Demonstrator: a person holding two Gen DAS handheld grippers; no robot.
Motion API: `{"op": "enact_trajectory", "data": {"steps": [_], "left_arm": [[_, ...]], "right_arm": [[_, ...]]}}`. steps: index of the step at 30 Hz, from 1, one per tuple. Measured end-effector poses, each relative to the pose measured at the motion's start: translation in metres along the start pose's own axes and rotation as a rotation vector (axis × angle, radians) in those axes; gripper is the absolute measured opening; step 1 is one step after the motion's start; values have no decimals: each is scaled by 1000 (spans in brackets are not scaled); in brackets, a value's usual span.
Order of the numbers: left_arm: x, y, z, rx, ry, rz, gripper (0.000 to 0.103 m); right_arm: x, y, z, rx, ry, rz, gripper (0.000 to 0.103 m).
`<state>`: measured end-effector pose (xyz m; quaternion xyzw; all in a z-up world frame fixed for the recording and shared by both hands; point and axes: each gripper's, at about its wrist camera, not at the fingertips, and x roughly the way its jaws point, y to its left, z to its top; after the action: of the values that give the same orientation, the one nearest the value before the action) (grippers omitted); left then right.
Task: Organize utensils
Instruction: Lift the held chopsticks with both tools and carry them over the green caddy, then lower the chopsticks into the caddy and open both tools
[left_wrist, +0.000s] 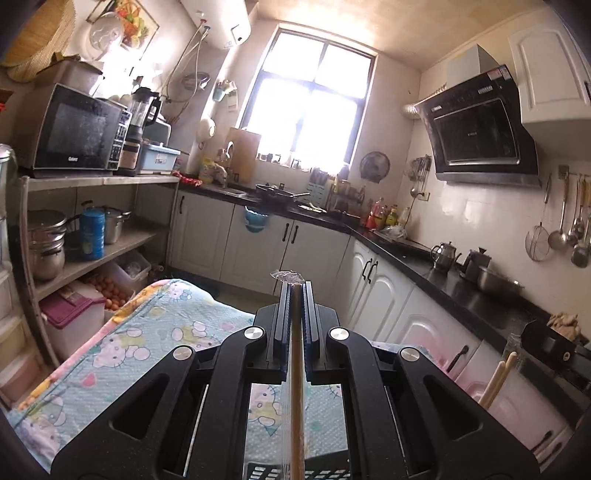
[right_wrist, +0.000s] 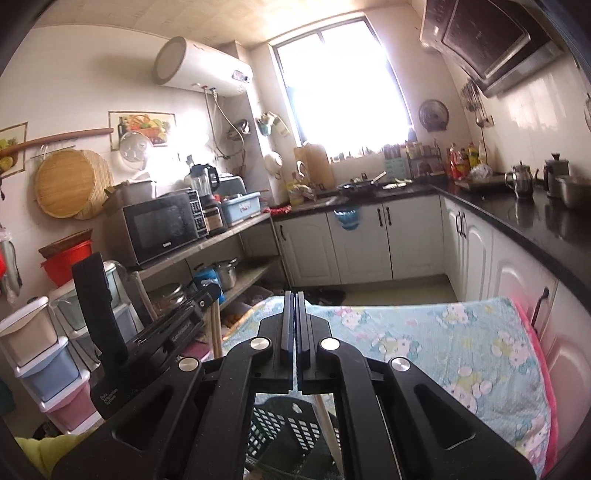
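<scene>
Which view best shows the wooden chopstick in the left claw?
The left wrist view: the chopstick runs lengthwise between the shut left claw. The right wrist view shows only a short stretch of it, below the left claw's body.

a cartoon-print cloth (left_wrist: 173, 332) covers the table, a microwave (left_wrist: 70, 133) sits on the shelf by a blender (left_wrist: 138, 125) — kettles (right_wrist: 521, 181) on the black counter (right_wrist: 535, 221).
</scene>
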<state>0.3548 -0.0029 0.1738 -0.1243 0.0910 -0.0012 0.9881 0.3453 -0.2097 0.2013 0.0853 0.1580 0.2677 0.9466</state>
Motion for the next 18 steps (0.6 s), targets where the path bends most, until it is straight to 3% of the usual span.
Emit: {"op": "enact_trajectory", "data": {"steps": [11,18], "left_arm": [[11,3,-33,45,-35,32,1],[1,4,-43,73,-48,17,1]], "right_arm": [[3,-10,-28,27,26,17,1],[2,-26,-43,59,52,-16,1]]}}
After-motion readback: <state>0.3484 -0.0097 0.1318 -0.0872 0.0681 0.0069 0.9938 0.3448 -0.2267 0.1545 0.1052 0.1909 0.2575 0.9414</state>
